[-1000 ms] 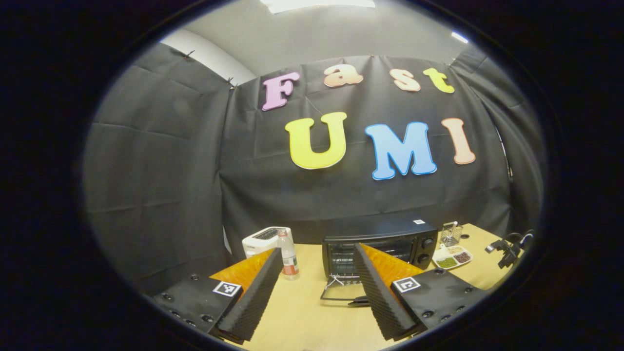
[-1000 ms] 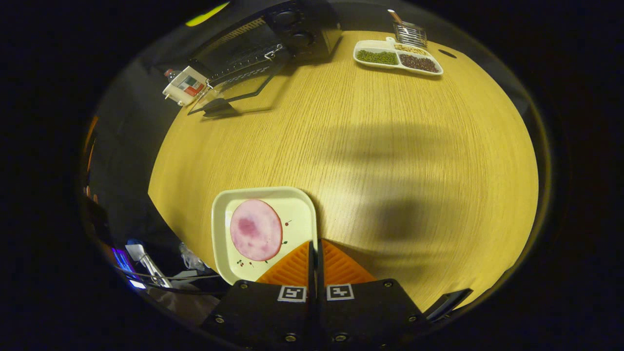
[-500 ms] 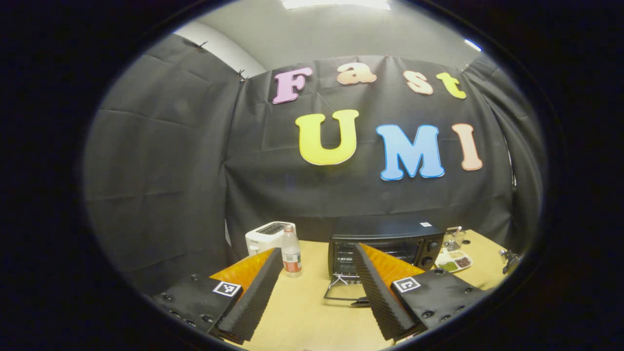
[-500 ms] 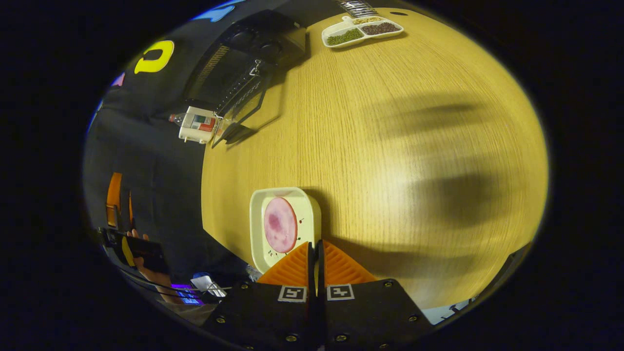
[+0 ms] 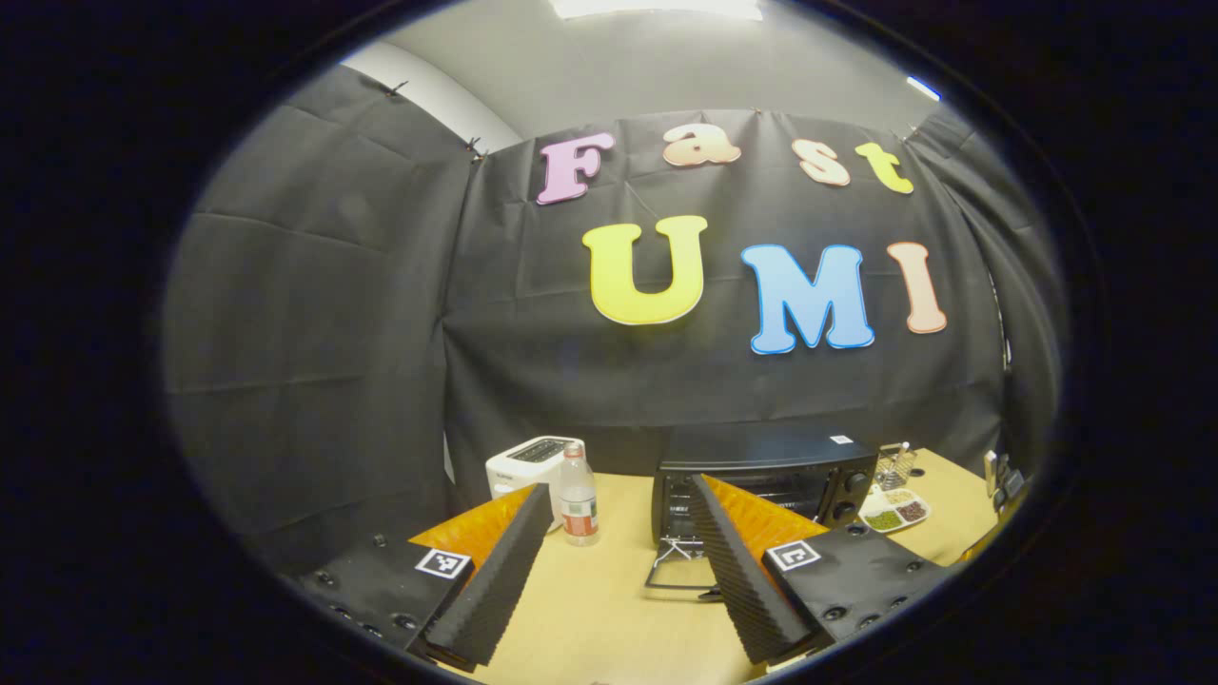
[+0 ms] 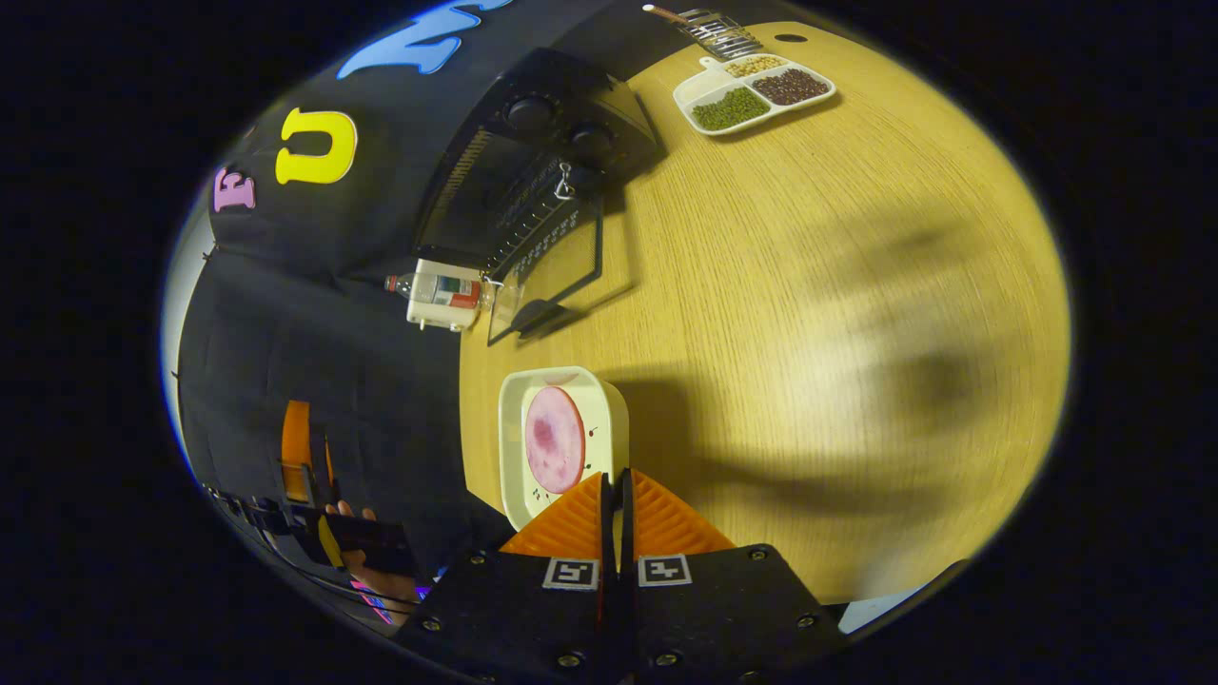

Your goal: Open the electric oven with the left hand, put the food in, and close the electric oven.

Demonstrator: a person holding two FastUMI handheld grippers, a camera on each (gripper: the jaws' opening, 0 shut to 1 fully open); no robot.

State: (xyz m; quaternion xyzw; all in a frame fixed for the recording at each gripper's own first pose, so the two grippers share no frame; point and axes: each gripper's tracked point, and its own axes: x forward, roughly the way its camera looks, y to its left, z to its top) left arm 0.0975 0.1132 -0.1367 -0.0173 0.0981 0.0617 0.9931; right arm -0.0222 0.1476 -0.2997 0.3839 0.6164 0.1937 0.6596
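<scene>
The black electric oven (image 5: 761, 468) stands at the back of the wooden table, its glass door (image 5: 677, 577) folded down flat. My left gripper (image 5: 620, 490) hangs open and empty in front of it, well short of the door. In the right gripper view the oven (image 6: 533, 143) and its lowered door (image 6: 561, 276) lie ahead to the left. My right gripper (image 6: 614, 474) is shut on the near rim of a cream square plate (image 6: 515, 419), which carries a round pink slice of ham (image 6: 555, 440) and casts a shadow on the table.
A water bottle (image 5: 578, 495) and a white toaster (image 5: 528, 461) stand left of the oven. A divided dish of beans (image 5: 893, 510) and a wire basket (image 5: 890, 464) sit to its right. A hand (image 6: 366, 566) holds the other gripper at the table's left edge.
My right gripper has swung round with the plate, so the oven now lies more directly ahead. My left gripper has shifted slightly left and stays open.
</scene>
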